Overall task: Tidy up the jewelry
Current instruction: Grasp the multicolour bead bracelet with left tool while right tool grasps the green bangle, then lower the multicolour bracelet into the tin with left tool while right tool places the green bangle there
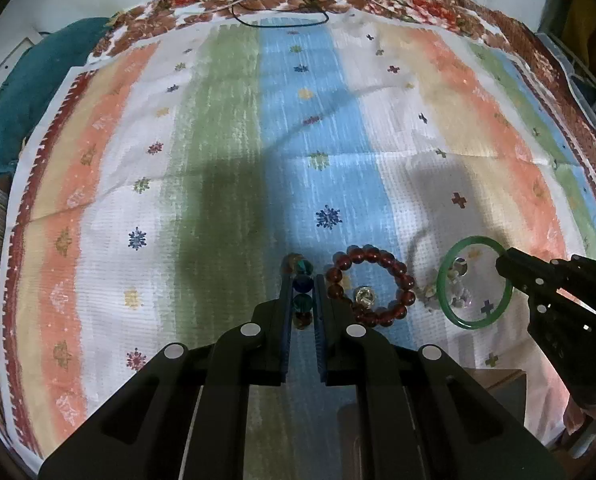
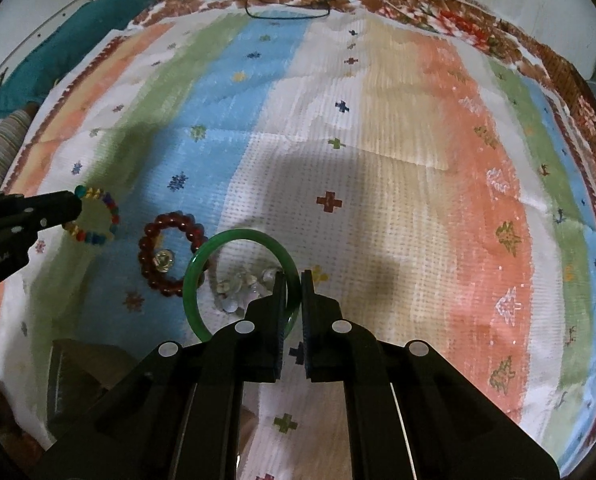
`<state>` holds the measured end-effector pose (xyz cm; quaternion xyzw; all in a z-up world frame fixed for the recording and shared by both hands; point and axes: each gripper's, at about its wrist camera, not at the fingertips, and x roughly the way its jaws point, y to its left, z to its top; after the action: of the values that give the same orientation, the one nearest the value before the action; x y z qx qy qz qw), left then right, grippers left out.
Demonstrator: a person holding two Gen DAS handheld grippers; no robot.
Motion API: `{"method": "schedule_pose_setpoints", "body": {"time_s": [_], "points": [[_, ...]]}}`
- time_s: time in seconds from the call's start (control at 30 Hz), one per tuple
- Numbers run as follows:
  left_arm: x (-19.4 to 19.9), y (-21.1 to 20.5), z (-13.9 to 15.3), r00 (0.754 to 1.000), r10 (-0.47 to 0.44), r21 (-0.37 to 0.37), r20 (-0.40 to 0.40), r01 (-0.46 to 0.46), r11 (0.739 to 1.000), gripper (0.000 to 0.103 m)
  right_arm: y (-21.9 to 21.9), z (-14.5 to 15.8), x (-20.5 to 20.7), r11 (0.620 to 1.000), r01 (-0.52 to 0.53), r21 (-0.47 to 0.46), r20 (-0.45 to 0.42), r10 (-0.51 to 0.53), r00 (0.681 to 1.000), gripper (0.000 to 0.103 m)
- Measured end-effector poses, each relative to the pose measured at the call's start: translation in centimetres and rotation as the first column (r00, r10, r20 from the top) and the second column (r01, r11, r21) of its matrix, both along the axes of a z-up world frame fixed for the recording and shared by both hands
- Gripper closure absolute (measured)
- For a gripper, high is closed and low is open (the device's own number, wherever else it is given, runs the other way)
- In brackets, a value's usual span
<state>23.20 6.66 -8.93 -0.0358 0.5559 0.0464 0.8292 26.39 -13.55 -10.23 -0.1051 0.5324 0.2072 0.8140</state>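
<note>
Green bangle (image 2: 233, 280), clamped by its rim in the right gripper (image 2: 293, 280), hangs over the striped cloth (image 2: 418, 160); the multicoloured bead bracelet (image 1: 302, 286) is pinched in the left gripper (image 1: 302, 280). The red bead bracelet (image 1: 368, 284) lies between them, nearer the left.

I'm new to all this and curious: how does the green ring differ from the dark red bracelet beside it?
The green bangle is one smooth, solid hoop; the dark red bracelet is a string of round beads. The bangle is clamped in the right gripper and stands tilted off the cloth; the red bracelet lies flat, untouched. The bangle looks the wider. Both are closed rings for the wrist.
</note>
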Motion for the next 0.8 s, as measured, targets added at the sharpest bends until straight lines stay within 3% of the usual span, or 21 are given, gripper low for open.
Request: {"method": "schedule_pose_setpoints", "body": {"time_s": [0.8], "points": [[-2.7, -2.5, 3.9, 0.997, -0.028, -0.031, 0.074, 0.03, 0.999, 0.094, -1.7, 3.8, -2.7, 0.998, 0.032, 0.054, 0.068, -0.036, 0.997, 0.094]]}}
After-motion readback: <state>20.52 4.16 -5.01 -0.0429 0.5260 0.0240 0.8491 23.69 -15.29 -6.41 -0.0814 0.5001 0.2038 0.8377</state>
